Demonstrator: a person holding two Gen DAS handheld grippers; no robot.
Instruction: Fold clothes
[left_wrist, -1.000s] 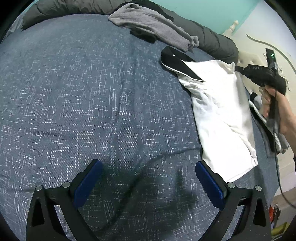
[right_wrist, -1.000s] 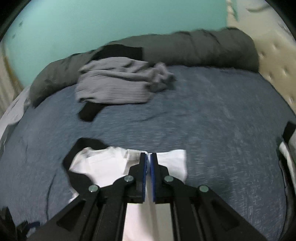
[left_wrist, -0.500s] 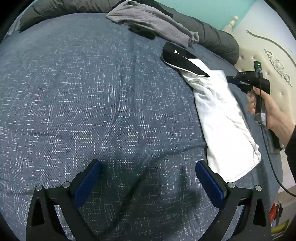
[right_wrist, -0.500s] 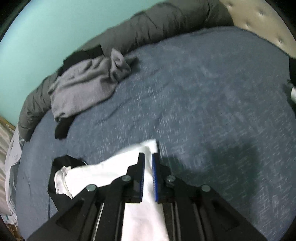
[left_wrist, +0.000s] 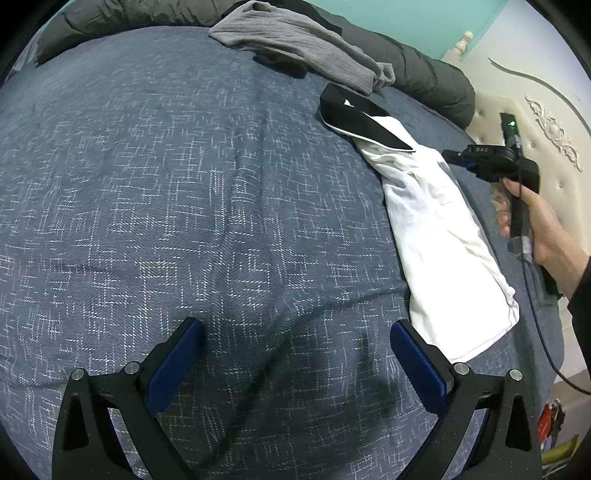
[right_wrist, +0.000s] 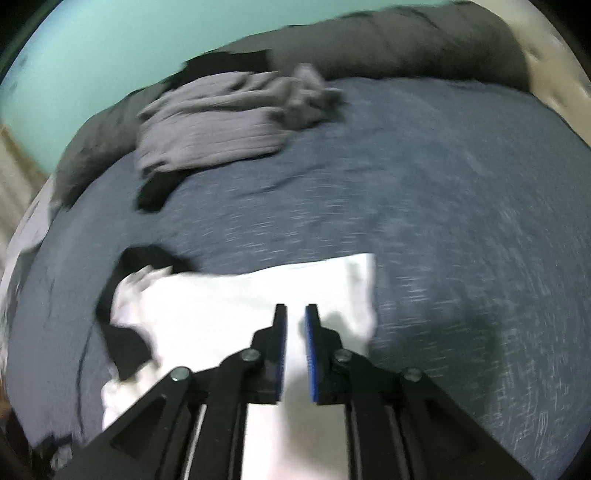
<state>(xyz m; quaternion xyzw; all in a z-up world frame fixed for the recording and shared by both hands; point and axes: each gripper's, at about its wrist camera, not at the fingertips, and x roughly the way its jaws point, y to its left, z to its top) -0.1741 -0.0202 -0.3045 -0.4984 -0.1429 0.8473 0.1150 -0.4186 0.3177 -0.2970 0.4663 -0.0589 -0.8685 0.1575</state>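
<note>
Since a second ago, the right hand-held gripper (right_wrist: 295, 317) has parted its jaws from nearly closed to a narrow gap with nothing between them, probably letting go of a fold. It hovers over the white garment (left_wrist: 439, 236), a long narrow strip with black trim, lying along the bed's (left_wrist: 184, 184) right side. Beyond it, a grey garment (left_wrist: 295, 40) lies crumpled. The left hand-held gripper (left_wrist: 295, 365) gapes wide, empty, over bare bedspread.

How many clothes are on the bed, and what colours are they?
White with black trim: 1, the white shirt lying on the bed
Grey: 1, the grey garment crumpled at the far edge
Black: 1, a black piece sticking out from under the grey one
Total: 3
</note>
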